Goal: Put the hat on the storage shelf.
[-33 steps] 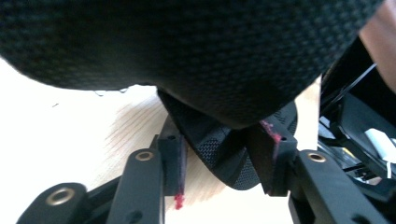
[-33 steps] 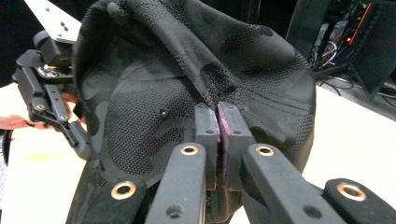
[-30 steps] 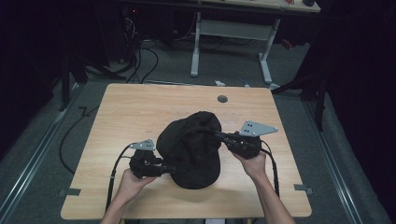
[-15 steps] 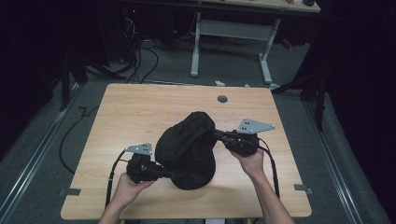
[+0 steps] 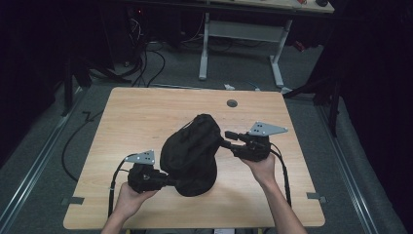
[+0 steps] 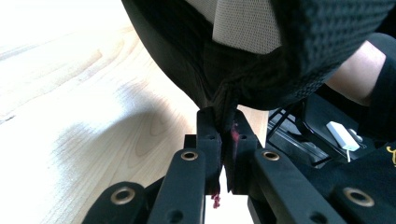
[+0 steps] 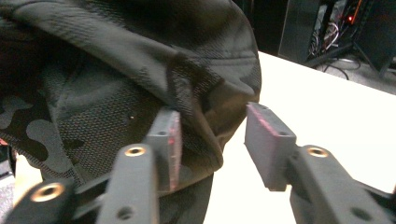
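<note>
At a light wooden table [image 5: 146,117], you hold a black fabric bag [image 5: 191,151] between two handheld grippers, the bag sitting near the middle of the tabletop and a little toward your side. Your left gripper [image 5: 168,182] meets the bag's near lower edge; seen along its own jaws, that left gripper [image 6: 225,140] is clamped tight on a bunched fold of the black cloth, the fabric pinched flat between the two jaws with the bag's bulk rising above them. A pale mesh panel [image 6: 245,21] shows inside the bag there. Your right gripper [image 5: 228,136] reaches the bag's far right side, just beside its upper bulge. Its own camera shows the right gripper [image 7: 212,130] with jaws spread apart, the left jaw lying against the textured cloth and the right jaw standing clear over the bare table. A faint camouflage pattern [image 7: 28,128] marks the bag's mesh. A small dark round grommet [image 5: 232,103] sits in the tabletop near the far edge, well apart from the bag
</note>
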The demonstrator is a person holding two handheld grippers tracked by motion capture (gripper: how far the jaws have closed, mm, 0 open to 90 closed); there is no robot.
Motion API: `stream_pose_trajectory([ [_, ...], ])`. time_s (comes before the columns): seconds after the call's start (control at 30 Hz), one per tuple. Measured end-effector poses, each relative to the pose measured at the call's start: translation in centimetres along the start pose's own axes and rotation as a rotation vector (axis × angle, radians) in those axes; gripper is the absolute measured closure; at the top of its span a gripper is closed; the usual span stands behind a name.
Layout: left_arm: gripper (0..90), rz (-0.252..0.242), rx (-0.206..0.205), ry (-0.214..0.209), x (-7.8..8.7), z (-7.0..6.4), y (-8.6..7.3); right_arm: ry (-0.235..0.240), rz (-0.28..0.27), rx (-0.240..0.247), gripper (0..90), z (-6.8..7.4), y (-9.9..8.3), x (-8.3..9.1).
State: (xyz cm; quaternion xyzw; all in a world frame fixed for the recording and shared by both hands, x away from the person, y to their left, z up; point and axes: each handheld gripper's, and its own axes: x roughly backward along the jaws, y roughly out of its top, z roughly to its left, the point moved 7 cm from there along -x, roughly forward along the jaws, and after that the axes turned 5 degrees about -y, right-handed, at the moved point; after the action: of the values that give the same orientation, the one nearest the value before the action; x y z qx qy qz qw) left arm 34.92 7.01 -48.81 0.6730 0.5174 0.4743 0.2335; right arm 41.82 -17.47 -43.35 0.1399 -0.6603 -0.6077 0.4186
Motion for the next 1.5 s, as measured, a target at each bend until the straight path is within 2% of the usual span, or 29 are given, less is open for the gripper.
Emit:
stream_pose_trajectory([
  [0.13, 86.4, -0.004, 0.000, 0.011, 0.0, -0.1, 0.1, -0.024, 0.010, -0.008, 50.3, -0.2, -0.4, 0.4],
  [0.2, 86.4, -0.013, 0.001, 0.011, 0.1, 0.0, 0.1, -0.053, 0.034, -0.008, 48.8, -0.4, -0.7, 0.6],
  [0.4, 86.3, -0.043, 0.003, 0.035, 0.8, 0.1, 0.3, -0.078, 0.046, -0.025, 47.7, -0.9, -1.1, 1.2],
  [0.5, 86.3, -0.061, 0.011, 0.045, 1.1, 0.3, 0.5, -0.103, 0.074, -0.019, 47.1, -1.0, -1.5, 1.1],
  [0.8, 86.2, -0.092, 0.013, 0.096, 1.7, 0.7, 0.9, -0.188, 0.139, -0.080, 47.0, -2.2, -4.2, 1.6],
  [0.9, 86.3, -0.104, 0.014, 0.109, 1.9, 0.8, 1.1, -0.211, 0.138, -0.105, 46.5, -2.7, -4.9, 2.0],
  [1.0, 86.2, -0.113, 0.011, 0.127, 2.1, 0.9, 1.3, -0.208, 0.132, -0.125, 44.8, -3.2, -5.9, 2.4],
  [1.13, 86.2, -0.125, 0.010, 0.148, 2.3, 1.0, 1.6, -0.218, 0.155, -0.146, 43.5, -3.7, -7.6, 2.7],
  [1.37, 86.2, -0.133, 0.016, 0.182, 2.3, 1.0, 2.4, -0.301, 0.235, -0.182, 41.2, -5.1, -11.4, 3.1],
  [1.5, 86.2, -0.136, 0.012, 0.194, 2.3, 1.1, 2.8, -0.410, 0.278, -0.209, 41.8, -6.1, -13.3, 3.4],
])
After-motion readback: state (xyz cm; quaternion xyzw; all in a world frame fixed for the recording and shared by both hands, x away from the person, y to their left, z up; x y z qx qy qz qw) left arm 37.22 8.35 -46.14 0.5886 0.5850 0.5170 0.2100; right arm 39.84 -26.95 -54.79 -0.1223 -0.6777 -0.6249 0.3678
